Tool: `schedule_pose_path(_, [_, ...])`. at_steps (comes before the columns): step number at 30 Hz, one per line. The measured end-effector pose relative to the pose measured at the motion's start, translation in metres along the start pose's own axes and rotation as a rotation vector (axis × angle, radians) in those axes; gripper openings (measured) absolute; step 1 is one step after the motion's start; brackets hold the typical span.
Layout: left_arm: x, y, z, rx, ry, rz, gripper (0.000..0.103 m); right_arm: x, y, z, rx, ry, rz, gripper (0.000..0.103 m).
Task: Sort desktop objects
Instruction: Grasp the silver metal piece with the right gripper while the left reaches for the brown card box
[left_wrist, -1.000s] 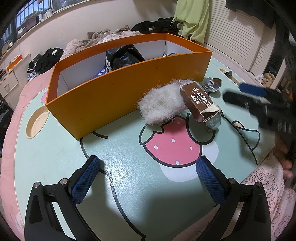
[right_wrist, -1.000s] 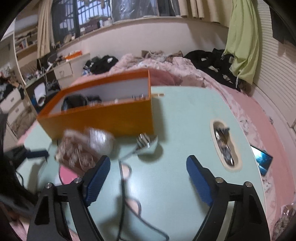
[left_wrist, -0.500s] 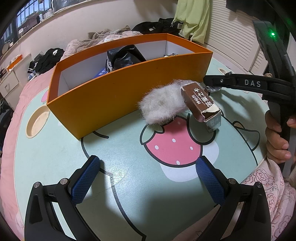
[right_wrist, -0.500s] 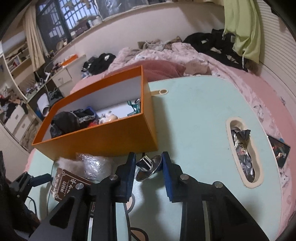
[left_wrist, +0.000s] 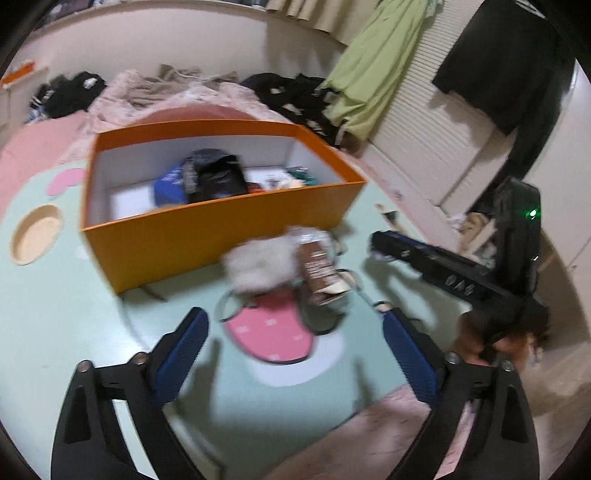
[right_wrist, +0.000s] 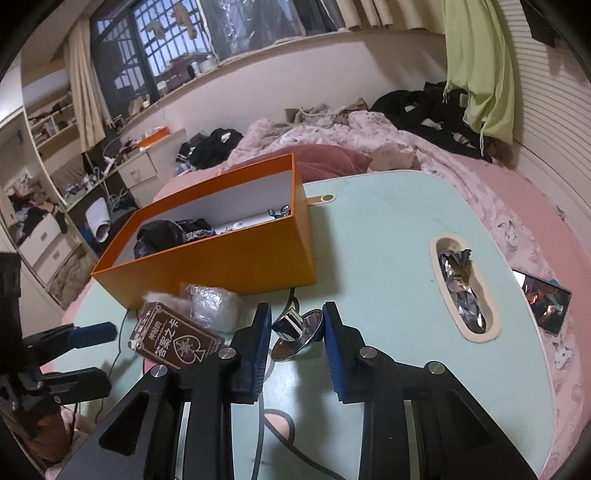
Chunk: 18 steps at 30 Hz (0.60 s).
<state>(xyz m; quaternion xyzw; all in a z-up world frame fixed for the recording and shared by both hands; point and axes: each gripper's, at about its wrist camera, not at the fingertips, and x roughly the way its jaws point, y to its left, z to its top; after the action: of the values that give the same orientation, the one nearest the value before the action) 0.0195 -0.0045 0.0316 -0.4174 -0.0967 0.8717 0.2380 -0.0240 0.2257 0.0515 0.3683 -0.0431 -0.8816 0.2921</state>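
My right gripper (right_wrist: 297, 326) is shut on a shiny metal dish (right_wrist: 301, 330), held just off the green table (right_wrist: 373, 229). A brown card box (right_wrist: 175, 336), a grey fur puff (left_wrist: 258, 264) and a bubble-wrap lump (right_wrist: 212, 304) lie in front of the orange box (right_wrist: 207, 266), which holds a black bag (left_wrist: 218, 175) and small items. My left gripper (left_wrist: 295, 354) is open and empty above the strawberry print (left_wrist: 273, 334), near the table's front. It shows at the left edge of the right wrist view (right_wrist: 74, 354).
A slot in the table (right_wrist: 461, 284) holds foil wrappers. A phone (right_wrist: 543, 301) lies on the pink bedding at the right. A round cup recess (left_wrist: 35, 234) sits at the table's left. A cable (right_wrist: 266, 417) runs under my right gripper.
My right gripper closed on the metal dish and lifted it slightly. My left gripper rose and tilted up, so the box interior shows; it stays open.
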Motion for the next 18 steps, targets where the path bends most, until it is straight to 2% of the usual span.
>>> schedule_pose_path(2, [0.003, -0.007, 0.001, 0.021, 0.013, -0.009, 0.078, -0.001, -0.001, -0.001, 0.004, -0.001, -0.003, 0.027])
schedule_pose_path(5, [0.01, -0.018, 0.006, 0.057, 0.027, -0.033, 0.074, 0.001, -0.003, -0.001, 0.014, 0.004, -0.003, 0.027])
schedule_pose_path(7, [0.011, -0.025, 0.01, 0.077, 0.033, -0.053, 0.066, 0.002, -0.005, 0.0, 0.019, 0.006, -0.003, 0.027])
schedule_pose_path(11, [0.026, -0.029, 0.014, 0.061, 0.077, -0.057, 0.063, 0.001, -0.006, 0.0, 0.018, 0.003, -0.002, 0.027])
schedule_pose_path(15, [0.045, -0.025, 0.017, 0.034, 0.121, -0.067, 0.038, 0.0, -0.005, 0.0, 0.011, 0.0, 0.002, 0.027])
schedule_pose_path(16, [0.048, -0.025, 0.017, 0.038, 0.123, -0.059, 0.025, 0.0, -0.005, -0.001, 0.009, -0.001, 0.004, 0.027])
schedule_pose_path(17, [0.05, -0.026, 0.017, 0.037, 0.126, -0.056, 0.02, 0.0, -0.005, 0.0, 0.007, -0.002, 0.005, 0.027])
schedule_pose_path(18, [0.049, -0.026, 0.017, 0.037, 0.12, -0.062, 0.02, 0.0, -0.004, 0.0, 0.003, -0.003, 0.005, 0.027])
